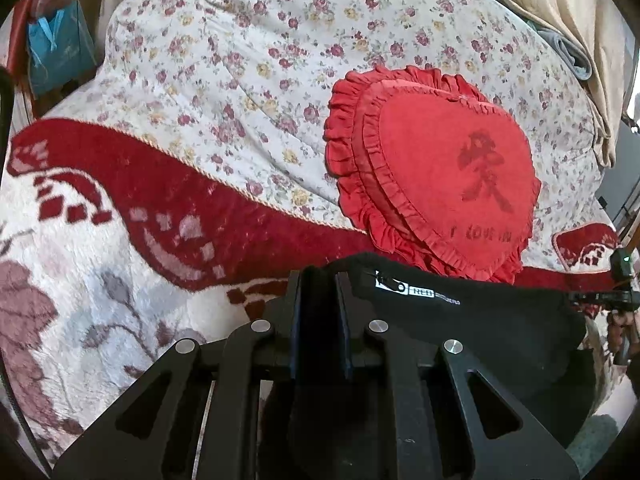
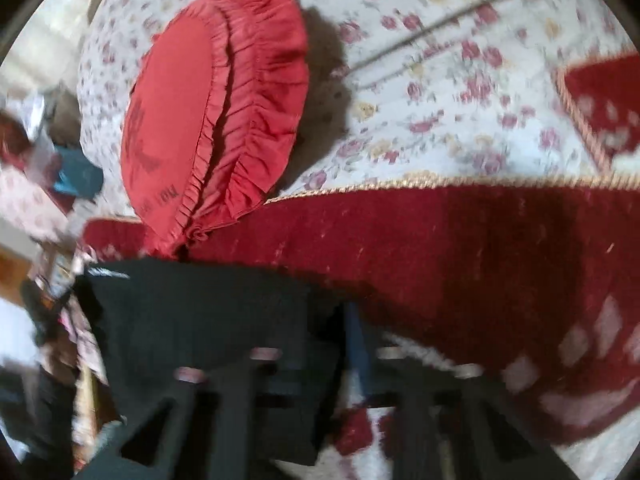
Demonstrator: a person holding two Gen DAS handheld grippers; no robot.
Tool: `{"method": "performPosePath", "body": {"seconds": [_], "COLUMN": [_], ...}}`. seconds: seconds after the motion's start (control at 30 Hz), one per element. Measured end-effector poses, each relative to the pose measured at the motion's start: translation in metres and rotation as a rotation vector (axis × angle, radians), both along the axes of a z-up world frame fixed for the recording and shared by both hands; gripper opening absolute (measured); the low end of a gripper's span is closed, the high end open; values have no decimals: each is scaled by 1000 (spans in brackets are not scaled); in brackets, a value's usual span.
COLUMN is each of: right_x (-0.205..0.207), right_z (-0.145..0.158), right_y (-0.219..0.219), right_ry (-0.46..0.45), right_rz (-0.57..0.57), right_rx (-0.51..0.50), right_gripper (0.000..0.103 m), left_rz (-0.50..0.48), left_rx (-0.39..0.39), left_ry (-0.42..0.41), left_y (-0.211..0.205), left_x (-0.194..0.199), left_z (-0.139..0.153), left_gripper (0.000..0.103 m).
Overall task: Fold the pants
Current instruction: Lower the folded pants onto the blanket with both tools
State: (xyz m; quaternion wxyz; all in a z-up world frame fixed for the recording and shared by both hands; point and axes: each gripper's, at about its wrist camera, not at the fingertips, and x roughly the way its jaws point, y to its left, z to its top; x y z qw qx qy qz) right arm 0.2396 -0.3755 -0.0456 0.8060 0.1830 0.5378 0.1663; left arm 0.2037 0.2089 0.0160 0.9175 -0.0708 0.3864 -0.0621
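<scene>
Both my tongs clamped on black pants (image 1: 480,312): left gripper (image 1: 320,276) clear, right gripper (image 2: 340,308) blurred, tips buried in cloth.

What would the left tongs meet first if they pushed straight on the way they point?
Probably the red and white blanket just past the black pants they are shut on. The red heart pillow lies further on, to the right. Depth is hard to judge.

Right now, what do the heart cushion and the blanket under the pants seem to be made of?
Heart cushion: red woven cloth, slightly shiny, judging by its crisp gathered frill. Blanket: thick plush fleece, matte, with visibly fuzzy pile and a corded edge. Black pants: probably soft knit, matte.
</scene>
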Motion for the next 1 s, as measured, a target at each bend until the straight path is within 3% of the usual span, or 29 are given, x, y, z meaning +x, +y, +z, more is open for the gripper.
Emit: {"method": "performPosePath", "body": {"seconds": [0.27,0.4,0.6,0.7,0.77,0.87,0.97,1.0], "right_x": [-50,-107,-193,-225,-239,-254,-262,-264], "right_z": [68,94,96,81,68,52,47,48], "right_y": [11,24,32,30,24,15,7,4], "right_ry": [-257,-371,-445,-447,-411,-356,-331,-330], "right_rz": [104,184,246,245,240,206,156,133], "right_rx": [-186,-259,-310,-330,-324,-332,-350,-340], "right_gripper": [3,3,3,3,3,3,3,3], "left_rz": [-27,-23,-24,-4,68,190,237,238], "left_rx": [98,111,93,22,-44,-207,-357,-401], "left_ry": [-79,-104,-120,-51,15,80,99,98], "left_y": [-12,-7,6,20,37,68,79,81], "left_x": [-37,-79,-156,-189,-210,-241,-257,-259], "left_z": [19,15,-1,-24,-43,-64,-71,-71], "left_gripper": [14,14,14,14,14,14,15,20]}}
